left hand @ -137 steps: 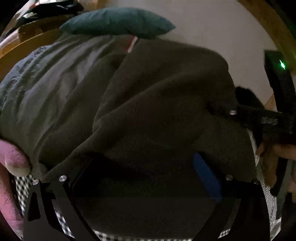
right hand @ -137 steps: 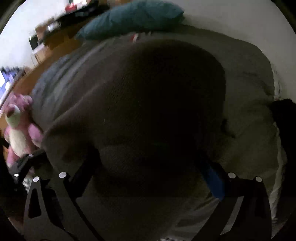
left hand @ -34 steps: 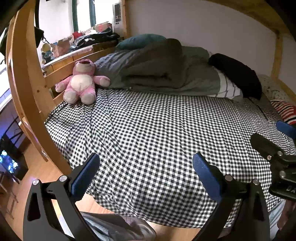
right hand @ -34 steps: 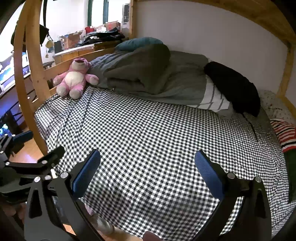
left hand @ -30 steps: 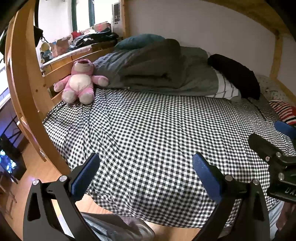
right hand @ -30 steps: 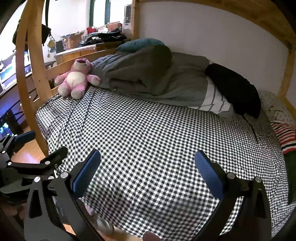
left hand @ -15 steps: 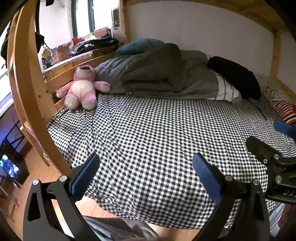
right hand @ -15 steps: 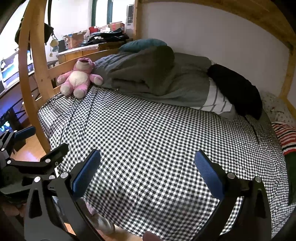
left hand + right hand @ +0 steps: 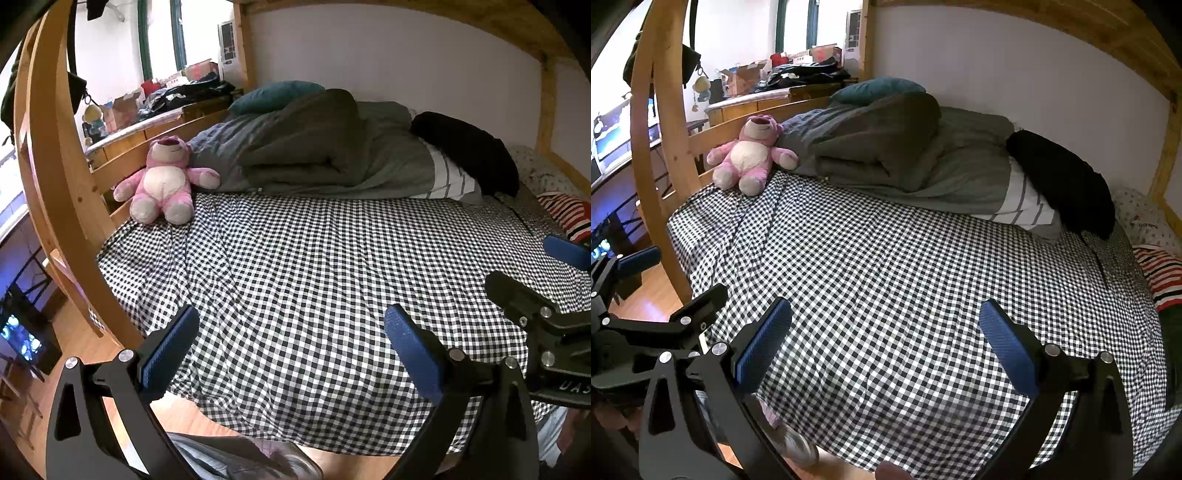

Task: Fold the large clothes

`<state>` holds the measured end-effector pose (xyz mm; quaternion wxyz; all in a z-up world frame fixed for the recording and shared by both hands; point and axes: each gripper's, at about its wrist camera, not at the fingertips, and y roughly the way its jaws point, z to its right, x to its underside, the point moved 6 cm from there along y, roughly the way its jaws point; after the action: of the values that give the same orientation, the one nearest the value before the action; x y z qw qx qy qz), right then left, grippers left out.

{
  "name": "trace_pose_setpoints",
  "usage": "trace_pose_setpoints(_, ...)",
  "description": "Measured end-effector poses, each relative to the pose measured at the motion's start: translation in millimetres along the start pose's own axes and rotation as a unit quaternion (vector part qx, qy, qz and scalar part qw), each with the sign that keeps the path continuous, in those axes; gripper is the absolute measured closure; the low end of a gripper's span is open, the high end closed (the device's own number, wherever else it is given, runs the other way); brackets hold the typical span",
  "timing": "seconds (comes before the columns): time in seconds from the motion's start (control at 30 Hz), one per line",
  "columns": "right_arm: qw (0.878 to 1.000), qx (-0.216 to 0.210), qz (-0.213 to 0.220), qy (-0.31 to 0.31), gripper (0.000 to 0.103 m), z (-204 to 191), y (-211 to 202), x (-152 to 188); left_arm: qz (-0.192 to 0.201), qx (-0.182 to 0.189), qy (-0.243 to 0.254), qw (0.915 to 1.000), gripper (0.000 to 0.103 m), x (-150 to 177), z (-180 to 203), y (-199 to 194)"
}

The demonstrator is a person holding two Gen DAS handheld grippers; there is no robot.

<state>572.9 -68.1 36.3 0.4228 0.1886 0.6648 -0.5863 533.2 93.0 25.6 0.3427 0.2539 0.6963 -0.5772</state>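
Both grippers, left point(image 9: 291, 347) and right point(image 9: 886, 339), have withdrawn wide-open, empty; one folded garment point(image 9: 314, 144).

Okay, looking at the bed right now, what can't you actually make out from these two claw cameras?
- Striped garment: cut off by the right edge in both views.
- Black garment: a dark heap, type unreadable.
- Folded dark garment on the grey duvet: its underside is hidden.
- Shelf clutter: too small.
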Motion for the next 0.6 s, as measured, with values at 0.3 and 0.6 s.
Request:
trace_pose_setpoints(0.3, 1.0, 0.006, 0.002, -0.006, 0.003, 3.5, -1.6, 1.0, 0.0, -0.007, 0.001, 1.0, 0.004, -0.1, -1.1, -0.5)
trace_pose_setpoints(0.6, 1.0, 0.003, 0.002, -0.013, 0.003, 6.0, -2.3, 1.7, 0.0, -0.013, 0.004, 0.9999, 0.004, 0.2, -4.5, -1.7)
